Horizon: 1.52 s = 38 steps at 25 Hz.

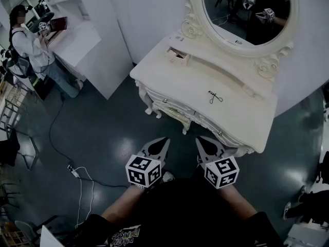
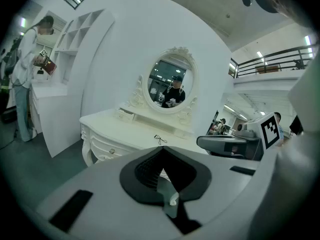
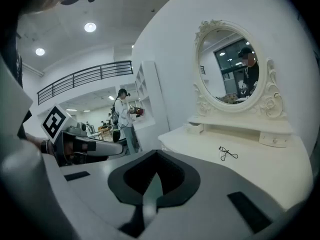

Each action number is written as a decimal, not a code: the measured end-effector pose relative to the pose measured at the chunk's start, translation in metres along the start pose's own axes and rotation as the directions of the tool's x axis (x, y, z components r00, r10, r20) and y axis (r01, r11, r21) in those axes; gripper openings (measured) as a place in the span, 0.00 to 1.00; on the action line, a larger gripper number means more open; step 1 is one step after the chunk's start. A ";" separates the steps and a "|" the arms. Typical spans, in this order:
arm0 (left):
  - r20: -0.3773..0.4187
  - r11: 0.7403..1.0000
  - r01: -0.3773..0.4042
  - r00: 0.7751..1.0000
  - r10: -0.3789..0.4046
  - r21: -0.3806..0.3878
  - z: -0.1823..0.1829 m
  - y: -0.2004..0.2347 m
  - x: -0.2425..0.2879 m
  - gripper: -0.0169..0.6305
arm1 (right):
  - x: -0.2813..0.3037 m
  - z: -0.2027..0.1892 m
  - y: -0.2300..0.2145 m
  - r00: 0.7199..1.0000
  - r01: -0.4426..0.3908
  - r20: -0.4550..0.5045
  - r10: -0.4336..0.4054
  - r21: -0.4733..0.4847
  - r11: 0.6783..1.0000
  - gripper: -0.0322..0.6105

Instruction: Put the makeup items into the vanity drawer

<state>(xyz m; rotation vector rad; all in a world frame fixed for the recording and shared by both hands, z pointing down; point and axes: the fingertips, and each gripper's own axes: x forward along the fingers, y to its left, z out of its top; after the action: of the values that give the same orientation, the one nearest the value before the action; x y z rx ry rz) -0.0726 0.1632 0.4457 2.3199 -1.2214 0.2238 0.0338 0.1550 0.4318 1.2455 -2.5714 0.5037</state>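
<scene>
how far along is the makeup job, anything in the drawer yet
Done: only the small drawer on the vanity's raised shelf stands pulled out; its contents are too small to tell.
In hand: nothing. The left hand-held gripper and right hand-held gripper are shut and empty, short of the vanity.
Left: the eyelash curler lies on the vanity top, to be picked up and put in the drawer.

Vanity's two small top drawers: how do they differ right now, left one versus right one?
The left small drawer is pulled out, its inside showing from above; the right small drawer is pushed in flush. The left small drawer sits below the mirror at its left side, the right small drawer at its right side. Both are small, white and boxy.
</scene>
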 end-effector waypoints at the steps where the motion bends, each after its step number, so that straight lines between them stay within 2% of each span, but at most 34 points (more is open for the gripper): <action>1: 0.001 1.000 0.000 1.000 0.000 0.000 0.000 -0.001 0.000 0.03 | -0.001 0.000 0.000 1.000 0.001 0.000 -0.001 0.001 1.000 0.10; 22: -0.007 1.000 -0.006 1.000 0.005 -0.009 -0.002 -0.001 0.002 0.03 | 0.004 -0.001 0.001 0.999 -0.039 0.002 0.039 0.041 0.998 0.10; 38: -0.042 0.998 0.065 0.997 -0.065 -0.009 -0.014 -0.008 -0.002 0.03 | -0.013 -0.010 -0.002 0.999 0.052 0.003 -0.052 0.066 0.996 0.10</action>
<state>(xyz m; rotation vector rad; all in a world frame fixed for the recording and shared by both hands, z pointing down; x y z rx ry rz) -0.0659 0.1755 0.4547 2.3317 -1.1224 0.2443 0.0436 0.1671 0.4363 1.3333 -2.5381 0.5795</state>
